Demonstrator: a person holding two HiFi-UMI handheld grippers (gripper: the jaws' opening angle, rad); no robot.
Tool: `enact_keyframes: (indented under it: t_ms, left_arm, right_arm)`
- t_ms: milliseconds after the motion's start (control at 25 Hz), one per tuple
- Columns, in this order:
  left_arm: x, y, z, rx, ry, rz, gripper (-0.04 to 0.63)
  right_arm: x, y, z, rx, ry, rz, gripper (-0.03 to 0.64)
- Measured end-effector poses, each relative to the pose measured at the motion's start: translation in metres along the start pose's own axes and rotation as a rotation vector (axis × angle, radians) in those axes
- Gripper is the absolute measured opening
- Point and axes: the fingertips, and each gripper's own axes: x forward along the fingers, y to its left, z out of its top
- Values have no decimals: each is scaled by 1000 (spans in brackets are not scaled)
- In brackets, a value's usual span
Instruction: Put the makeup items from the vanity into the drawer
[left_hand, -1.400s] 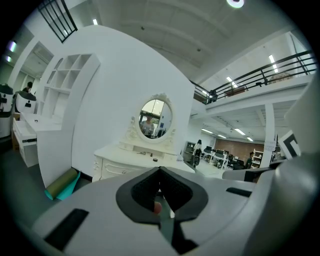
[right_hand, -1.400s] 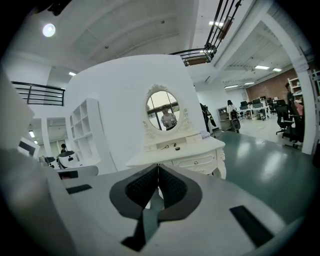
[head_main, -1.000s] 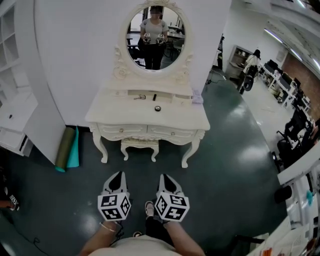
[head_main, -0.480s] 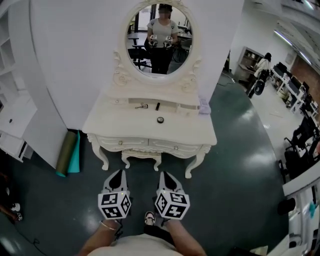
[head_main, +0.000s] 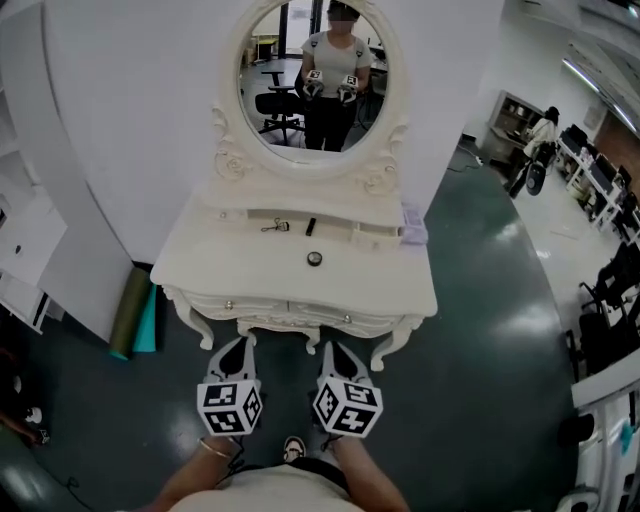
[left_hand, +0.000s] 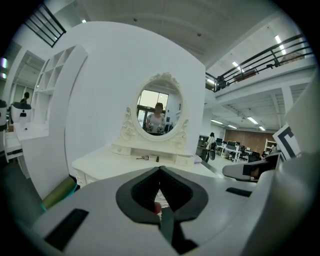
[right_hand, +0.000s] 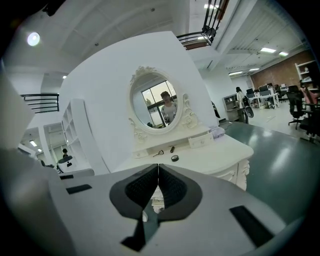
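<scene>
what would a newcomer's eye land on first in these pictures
The ornate white vanity with its oval mirror stands against the white wall in the middle of the head view, and the person shows in the glass. Near the bottom are the left gripper and right gripper, both shut and empty. On the vanity's top lie a round black case, a dark tube and an eyelash curler.

The vanity (head_main: 200, 272) is cream-white, the floor (head_main: 480, 330) dark green, and the marker cubes (head_main: 229, 408) show black-and-white square patterns.
</scene>
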Motion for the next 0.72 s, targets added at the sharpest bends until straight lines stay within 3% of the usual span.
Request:
enact_keyframes:
  t_ms: [360,720]
  left_arm:
    - [48,-1,8,40,39,38,3]
    - [123,-4,27,48,40,-31,3]
  right_arm:
    - [44,-22,6,40,33,21,18]
    - [92,-54,28,57,25,-58,18]
